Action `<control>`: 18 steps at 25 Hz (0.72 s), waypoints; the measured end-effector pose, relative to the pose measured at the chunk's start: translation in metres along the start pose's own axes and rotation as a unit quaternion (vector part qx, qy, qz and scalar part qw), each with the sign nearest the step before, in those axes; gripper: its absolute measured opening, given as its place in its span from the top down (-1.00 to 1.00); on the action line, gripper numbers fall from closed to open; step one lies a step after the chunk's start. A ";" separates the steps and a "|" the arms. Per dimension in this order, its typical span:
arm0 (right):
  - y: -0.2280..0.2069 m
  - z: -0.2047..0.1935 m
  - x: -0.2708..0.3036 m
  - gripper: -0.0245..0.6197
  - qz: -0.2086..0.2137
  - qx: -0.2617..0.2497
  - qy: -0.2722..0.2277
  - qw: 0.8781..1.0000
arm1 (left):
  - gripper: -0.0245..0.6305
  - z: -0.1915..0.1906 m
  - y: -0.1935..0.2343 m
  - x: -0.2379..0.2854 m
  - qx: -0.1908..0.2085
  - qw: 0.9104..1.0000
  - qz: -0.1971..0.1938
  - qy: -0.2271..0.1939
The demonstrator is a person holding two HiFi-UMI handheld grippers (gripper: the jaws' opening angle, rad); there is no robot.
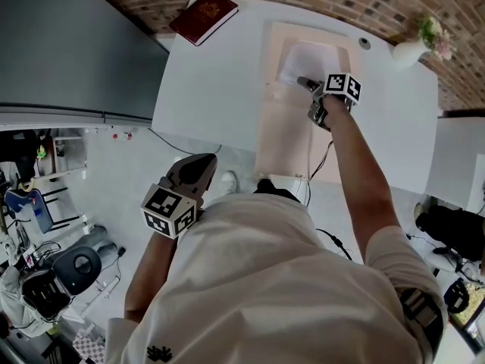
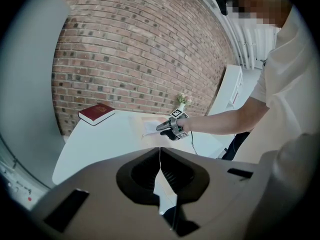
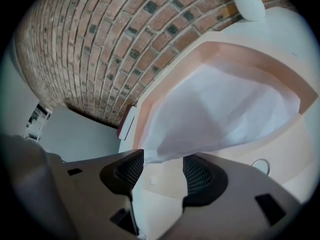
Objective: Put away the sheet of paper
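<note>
Reading the task as nearly finished. The white sheet of paper point(image 1: 309, 61) lies inside the pale peach shallow open case point(image 1: 271, 51) at the upper middle of the head view, on the white surface point(image 1: 220, 89). The sheet looks slightly rumpled but sits within the case walls as far as I can see. What seems left is to back my tool away and perhaps close the case. I cannot tell how it shuts.

Right gripper point(image 1: 307, 83): the jaws stand wide apart with nothing clamped. In the right gripper view the near edge of the sheet lies just past the jaw tips, at the mouth of the gap. Its corner overlaps the top of the picture-left pad. I cannot tell whether it touches that pad. The gap itself shows only the bare case floor.

Left gripper point(image 1: 198, 165): the jaws are together and empty. It is held low in the frame, off the surface and well apart from the sheet.

Also on the surface are a dark red hardcover book point(image 1: 203, 16) at upper left and a small white vase of flowers point(image 1: 413, 49) at upper right. Both are clear of the case.
</note>
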State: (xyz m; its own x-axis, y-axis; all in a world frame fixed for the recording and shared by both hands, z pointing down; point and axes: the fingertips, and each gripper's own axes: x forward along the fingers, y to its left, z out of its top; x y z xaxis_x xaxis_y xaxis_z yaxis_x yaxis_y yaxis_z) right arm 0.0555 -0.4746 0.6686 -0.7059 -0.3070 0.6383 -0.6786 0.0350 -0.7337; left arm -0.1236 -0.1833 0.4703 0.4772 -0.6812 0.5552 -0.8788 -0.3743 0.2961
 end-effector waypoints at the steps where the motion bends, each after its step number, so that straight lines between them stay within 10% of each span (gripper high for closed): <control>1: 0.000 0.000 0.001 0.16 -0.005 -0.012 0.006 1.000 | 0.85 -0.001 0.000 -0.001 0.000 1.000 0.001 -0.001; 18: -0.013 -0.025 -0.002 0.17 -0.052 -0.068 0.078 0.993 | 0.85 -0.004 0.011 -0.014 -0.005 1.000 -0.003 -0.012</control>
State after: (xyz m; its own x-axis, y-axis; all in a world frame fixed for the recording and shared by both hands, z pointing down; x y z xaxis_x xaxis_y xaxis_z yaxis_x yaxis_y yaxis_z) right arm 0.0607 -0.4506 0.6834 -0.6464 -0.1652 0.7449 -0.7630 0.1425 -0.6305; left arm -0.1400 -0.1754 0.4688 0.4816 -0.6947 0.5343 -0.8763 -0.3716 0.3067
